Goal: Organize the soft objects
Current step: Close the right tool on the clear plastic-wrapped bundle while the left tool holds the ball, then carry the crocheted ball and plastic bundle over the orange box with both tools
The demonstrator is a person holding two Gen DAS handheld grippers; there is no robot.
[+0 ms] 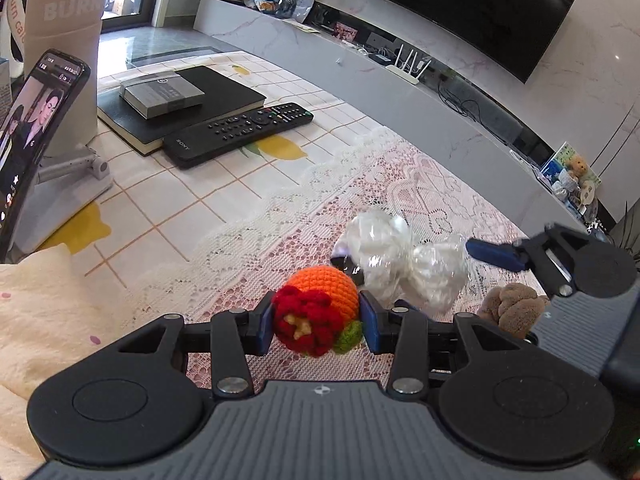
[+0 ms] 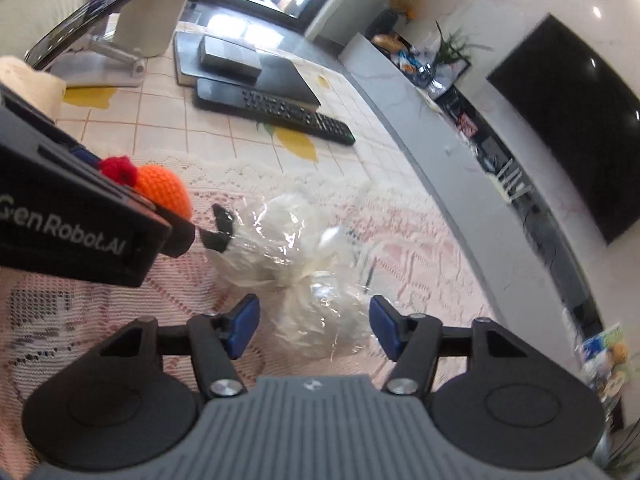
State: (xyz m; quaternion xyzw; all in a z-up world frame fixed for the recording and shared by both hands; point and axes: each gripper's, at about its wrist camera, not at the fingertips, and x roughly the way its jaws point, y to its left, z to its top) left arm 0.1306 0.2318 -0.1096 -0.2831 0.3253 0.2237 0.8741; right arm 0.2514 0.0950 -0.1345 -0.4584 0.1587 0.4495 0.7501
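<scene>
My left gripper (image 1: 317,322) is shut on an orange crocheted ball (image 1: 326,292) with a red flower and a green leaf, held above the lace cloth. The ball also shows in the right wrist view (image 2: 166,190). A white soft toy wrapped in clear plastic (image 1: 394,258) lies on the lace just beyond it. My right gripper (image 2: 314,330) is open, its blue pads either side of the near end of that wrapped toy (image 2: 304,264). A small brown plush (image 1: 512,306) lies to the right of my left gripper.
A black remote (image 1: 240,130), a black notebook (image 1: 228,92) with a grey box (image 1: 162,94) on it, and a phone on a stand (image 1: 32,132) sit at the far left. A cream cloth (image 1: 44,312) lies at the left edge. The table edge (image 1: 400,120) runs along the right.
</scene>
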